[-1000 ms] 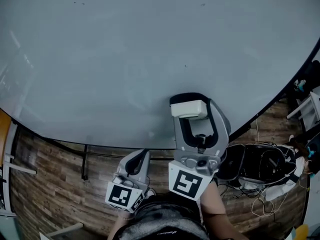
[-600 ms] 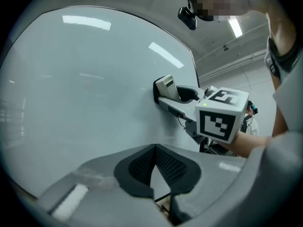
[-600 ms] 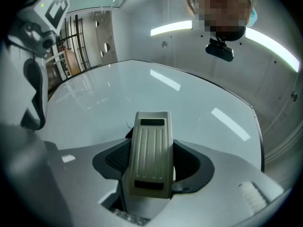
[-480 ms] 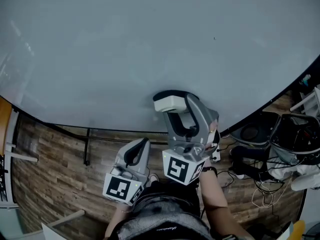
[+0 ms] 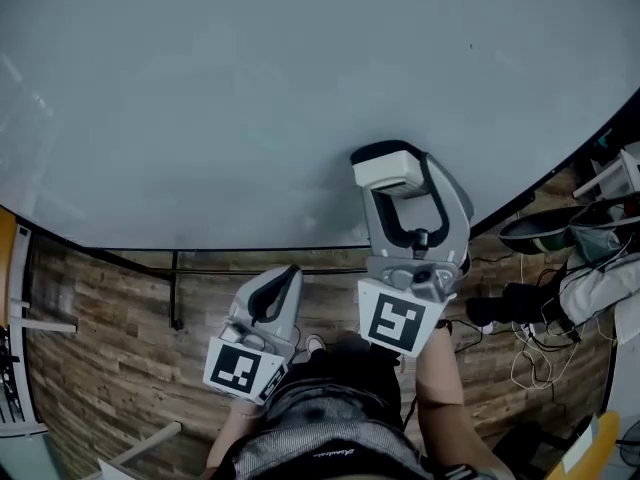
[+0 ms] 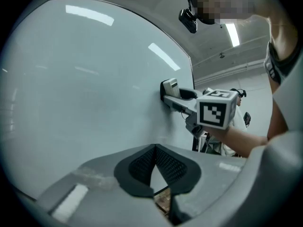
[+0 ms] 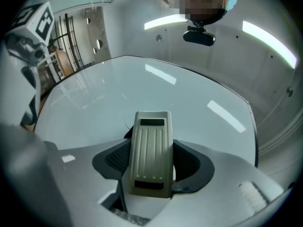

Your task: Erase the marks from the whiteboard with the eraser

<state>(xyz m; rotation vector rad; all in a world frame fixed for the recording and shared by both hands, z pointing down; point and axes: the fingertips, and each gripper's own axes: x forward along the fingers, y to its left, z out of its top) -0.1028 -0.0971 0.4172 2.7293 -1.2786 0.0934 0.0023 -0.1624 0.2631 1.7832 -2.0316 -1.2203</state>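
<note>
Head view showed the right gripper (image 5: 392, 180) clamped on a cream ribbed whiteboard eraser (image 5: 386, 172), which was pressed flat against the whiteboard (image 5: 250, 98) near that board's lower edge. In the right gripper view the eraser (image 7: 150, 150) stood lengthwise between both dark pads, gripped on both sides. The left gripper (image 5: 270, 303) hung below the whiteboard's lower edge, over the wooden floor (image 5: 110, 348). Its jaws were pressed together with nothing between them, pointing towards the board.
</note>
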